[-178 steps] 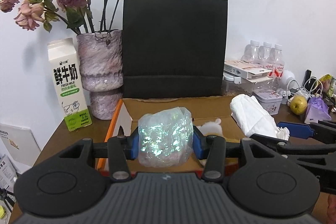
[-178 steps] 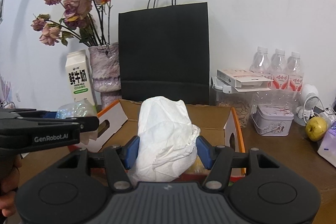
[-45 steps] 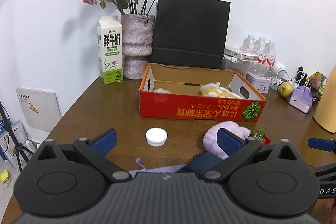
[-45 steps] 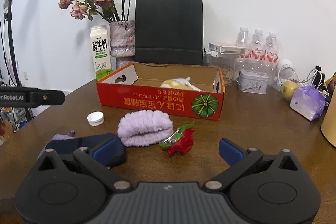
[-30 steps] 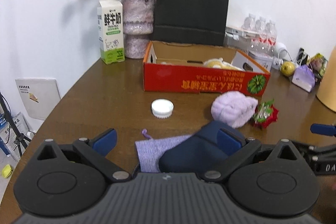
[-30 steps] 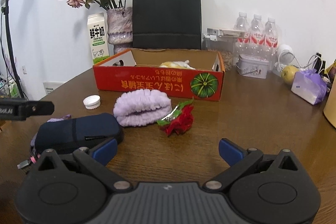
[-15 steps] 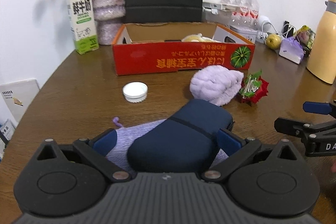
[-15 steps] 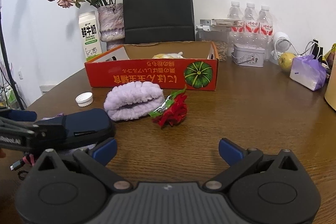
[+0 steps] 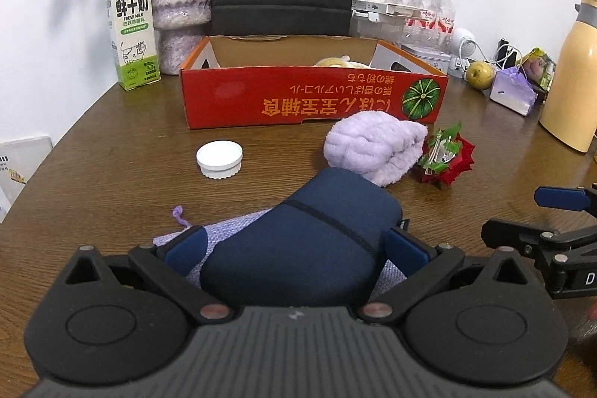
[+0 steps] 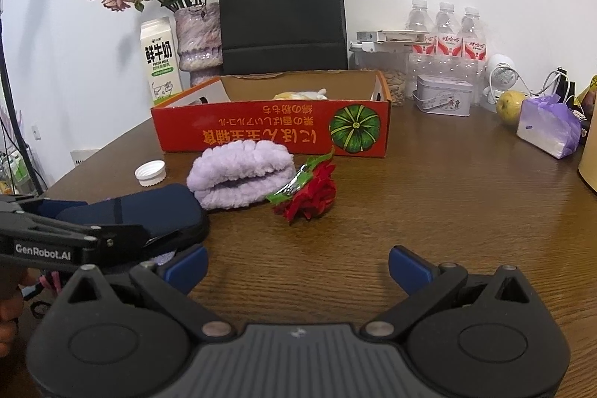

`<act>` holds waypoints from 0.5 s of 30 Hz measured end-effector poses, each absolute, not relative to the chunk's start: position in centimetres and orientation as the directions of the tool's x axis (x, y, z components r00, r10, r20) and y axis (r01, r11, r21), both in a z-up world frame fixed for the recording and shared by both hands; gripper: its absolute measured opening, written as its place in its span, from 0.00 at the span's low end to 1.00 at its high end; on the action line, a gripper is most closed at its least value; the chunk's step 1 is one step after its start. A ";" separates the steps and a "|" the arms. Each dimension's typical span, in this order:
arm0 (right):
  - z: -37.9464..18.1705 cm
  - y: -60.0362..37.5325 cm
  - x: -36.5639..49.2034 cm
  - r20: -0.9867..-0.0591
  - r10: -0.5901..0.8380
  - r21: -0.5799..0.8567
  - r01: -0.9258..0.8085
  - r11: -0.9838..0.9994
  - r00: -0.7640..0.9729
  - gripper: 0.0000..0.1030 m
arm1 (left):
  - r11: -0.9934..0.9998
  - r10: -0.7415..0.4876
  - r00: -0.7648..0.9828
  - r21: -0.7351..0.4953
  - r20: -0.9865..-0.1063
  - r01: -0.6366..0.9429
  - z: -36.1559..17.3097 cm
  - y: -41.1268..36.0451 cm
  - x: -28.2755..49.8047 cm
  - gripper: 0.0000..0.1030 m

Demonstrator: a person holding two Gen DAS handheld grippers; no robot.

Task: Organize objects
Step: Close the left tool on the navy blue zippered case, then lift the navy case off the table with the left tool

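Dark navy soft fabric pouch [image 9: 302,245] is lying on the brown wooden table [image 9: 112,181], partly over a flat lilac woven drawstring bag [image 9: 220,230]. Left gripper [image 9: 294,247] is straddling the pouch: both blue pads are flanking its sides, apparently touching, but whether they are pressing in I cannot tell.

In the left wrist view, at 12 o'clock from the pouch, a fluffy lilac rolled towel [image 9: 373,144] is resting just beyond it. At 1 o'clock, a red fabric rose with a metal clip [image 9: 446,157] is sitting just beside the towel. At 11 o'clock, a white ribbed plastic cap [image 9: 219,159] is lying apart.

Further at 12 o'clock, the open red cardboard box with a green pumpkin print [image 9: 313,97] is standing; something pale yellow is showing above its rim, the rest of the inside being hidden.

Right gripper [image 10: 298,265] is hovering with its fingers spread wide, nothing between them, bare table ahead and the rose at 12 o'clock.

Judgement: the job is partway. Five items are remaining outside the box: pouch, drawstring bag, towel, rose, cap. The pouch looks to be the item in hand.
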State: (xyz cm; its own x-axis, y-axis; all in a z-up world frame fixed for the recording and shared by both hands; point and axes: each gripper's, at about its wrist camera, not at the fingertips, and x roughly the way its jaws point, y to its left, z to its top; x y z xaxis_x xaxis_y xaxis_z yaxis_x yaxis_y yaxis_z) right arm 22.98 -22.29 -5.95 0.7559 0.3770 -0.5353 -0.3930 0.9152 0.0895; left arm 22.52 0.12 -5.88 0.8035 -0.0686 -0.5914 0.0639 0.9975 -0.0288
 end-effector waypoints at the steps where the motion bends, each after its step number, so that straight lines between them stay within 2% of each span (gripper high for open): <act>1: -6.0 -22.2 22.9 -0.536 0.377 0.087 -0.394 0.915 0.756 1.00 | 0.997 -0.071 0.804 -0.029 -0.591 0.067 -6.0 0.1 22.5 1.00; 15: -6.0 -22.2 23.0 -0.538 0.371 0.088 -0.387 0.918 0.757 1.00 | 0.996 -0.070 0.802 0.005 -0.593 0.090 -6.5 -0.6 22.3 1.00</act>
